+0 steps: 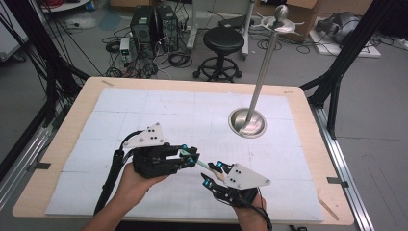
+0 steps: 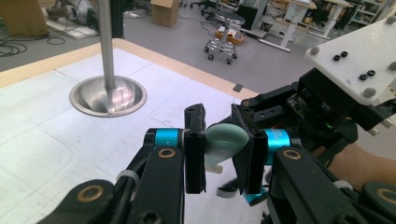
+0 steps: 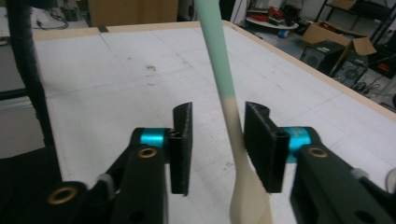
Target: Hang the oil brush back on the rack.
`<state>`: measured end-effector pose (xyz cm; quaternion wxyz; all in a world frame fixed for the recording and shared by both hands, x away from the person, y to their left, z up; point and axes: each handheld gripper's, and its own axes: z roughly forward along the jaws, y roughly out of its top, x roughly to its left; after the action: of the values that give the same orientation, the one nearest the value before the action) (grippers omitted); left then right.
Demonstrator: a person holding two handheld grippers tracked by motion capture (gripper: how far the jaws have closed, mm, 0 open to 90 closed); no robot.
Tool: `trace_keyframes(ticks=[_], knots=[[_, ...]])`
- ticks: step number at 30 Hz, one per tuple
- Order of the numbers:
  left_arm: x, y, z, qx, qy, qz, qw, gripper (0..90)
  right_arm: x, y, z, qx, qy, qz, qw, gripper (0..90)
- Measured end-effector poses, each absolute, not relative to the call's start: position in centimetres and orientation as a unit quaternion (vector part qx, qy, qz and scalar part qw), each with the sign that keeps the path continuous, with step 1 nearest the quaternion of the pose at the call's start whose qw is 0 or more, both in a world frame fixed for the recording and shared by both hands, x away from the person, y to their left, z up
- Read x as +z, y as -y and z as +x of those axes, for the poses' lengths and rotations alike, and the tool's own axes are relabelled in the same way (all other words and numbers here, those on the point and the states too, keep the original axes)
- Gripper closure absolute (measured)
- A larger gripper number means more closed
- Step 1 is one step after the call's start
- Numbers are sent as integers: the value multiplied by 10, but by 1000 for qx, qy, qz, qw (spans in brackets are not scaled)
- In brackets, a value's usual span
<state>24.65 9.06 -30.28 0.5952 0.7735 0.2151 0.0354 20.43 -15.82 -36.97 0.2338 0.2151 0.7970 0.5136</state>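
Note:
A spoon [image 1: 204, 164] with a mint-green bowl and a cream handle hangs level above the white mat, between my two grippers. My left gripper [image 1: 192, 158] is shut on its green bowl [image 2: 224, 140], both pads pressing its sides. The handle [image 3: 222, 70] runs between the jaws of my right gripper [image 1: 213, 174]. In the right gripper view it lies close against the right pad [image 3: 261, 140], with a clear gap to the left pad, so these jaws stand open around it.
A metal stand has its round dish base [image 1: 247, 122] on the mat at the far right, with a tall pole [image 1: 262, 72] leaning away. The wooden table edge [image 1: 192, 82] frames the mat. A stool [image 1: 224, 41] and computer towers [image 1: 154, 24] stand beyond the table.

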Motion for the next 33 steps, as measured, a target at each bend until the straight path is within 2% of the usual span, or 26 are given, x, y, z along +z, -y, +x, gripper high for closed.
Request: trace_keyframes(ticks=[2,5,8,11,13,15,16,18,24,30,33], knots=[[-303,-89,245,31,-214,775,594,755,-370,158,204,513,-797,218,232,679],[-303,-87,244,24,-210,773,597,754,-370,157,202,507,-798,215,244,792],[-304,-88,243,19,-182,768,614,734,-369,155,199,504,-806,190,244,832],[-305,-91,240,38,-130,751,646,491,-369,153,199,517,-810,171,219,837],[-306,-96,241,33,-120,745,655,430,-369,154,200,529,-810,162,197,838],[-308,-101,243,14,-116,734,669,408,-370,155,202,551,-802,153,171,838],[-309,-105,244,-1,-108,725,680,409,-370,157,203,576,-795,140,129,838],[-312,-109,245,-19,-94,715,693,408,-369,158,204,582,-792,137,123,838],[-315,-113,243,-70,-44,695,714,456,-370,159,208,621,-775,109,40,838],[-317,-108,245,-95,-40,692,714,513,-378,156,213,636,-765,100,-11,838],[-318,-105,246,-95,-34,695,712,559,-379,157,214,642,-761,98,-15,838]])
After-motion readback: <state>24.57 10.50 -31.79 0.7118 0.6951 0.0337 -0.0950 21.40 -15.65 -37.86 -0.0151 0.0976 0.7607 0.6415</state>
